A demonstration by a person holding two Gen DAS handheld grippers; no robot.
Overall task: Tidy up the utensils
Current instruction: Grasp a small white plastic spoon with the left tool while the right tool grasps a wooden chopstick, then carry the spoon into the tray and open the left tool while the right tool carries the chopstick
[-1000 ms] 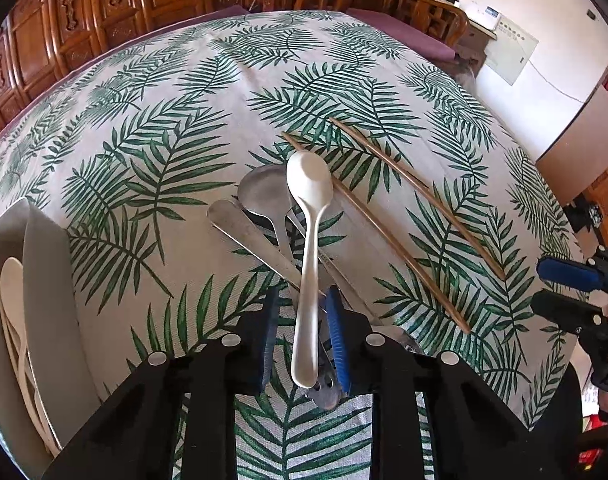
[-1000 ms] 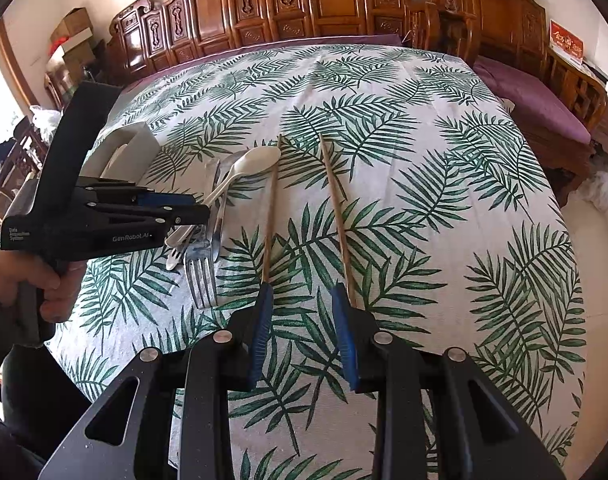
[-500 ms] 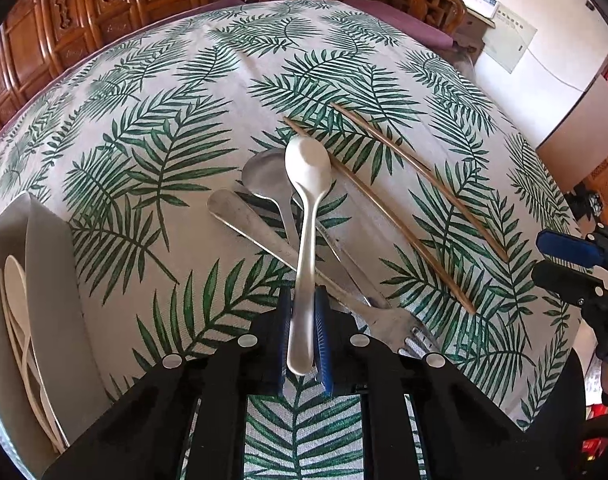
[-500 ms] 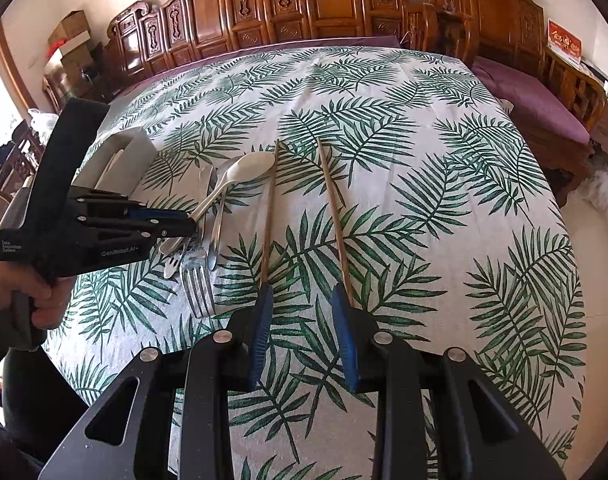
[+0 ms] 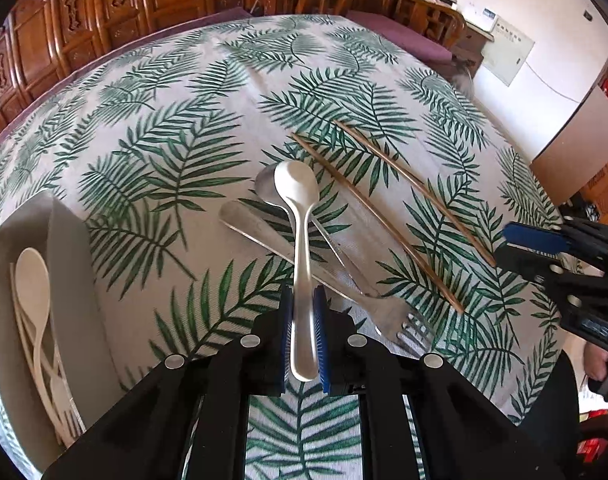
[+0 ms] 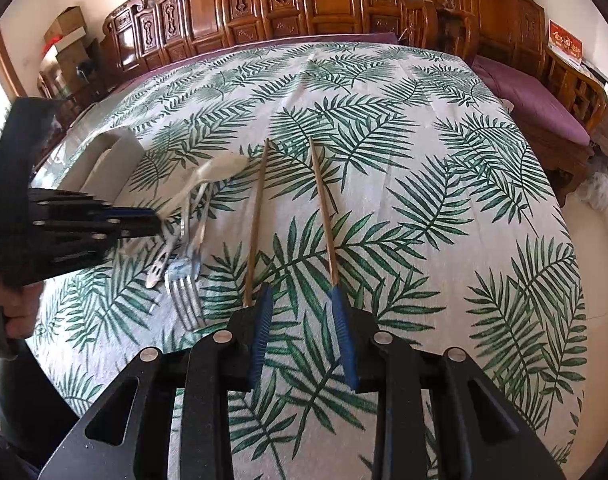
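My left gripper point(image 5: 303, 300) is shut on the handle of a white spoon point(image 5: 297, 192) and holds it lifted above the table; the spoon also shows in the right wrist view point(image 6: 219, 170). Under it lie a metal spoon point(image 5: 265, 190), a metal fork point(image 5: 400, 324) and a flat metal handle point(image 5: 239, 218). Two wooden chopsticks point(image 5: 368, 216) lie to their right. A grey organizer tray point(image 5: 69, 272) at the left holds several white spoons point(image 5: 31, 280). My right gripper point(image 6: 301, 300) is open and empty, just short of the chopsticks' near ends point(image 6: 324, 208).
The table point(image 6: 424, 160) has a palm-leaf cloth. Carved wooden chairs point(image 6: 304, 0) line its far side and a purple-cushioned bench point(image 6: 536, 104) stands to the right. The table edge falls away at the right.
My left gripper closed on the white spoon's handle and lifted it off the pile. The right gripper stayed open and barely moved.
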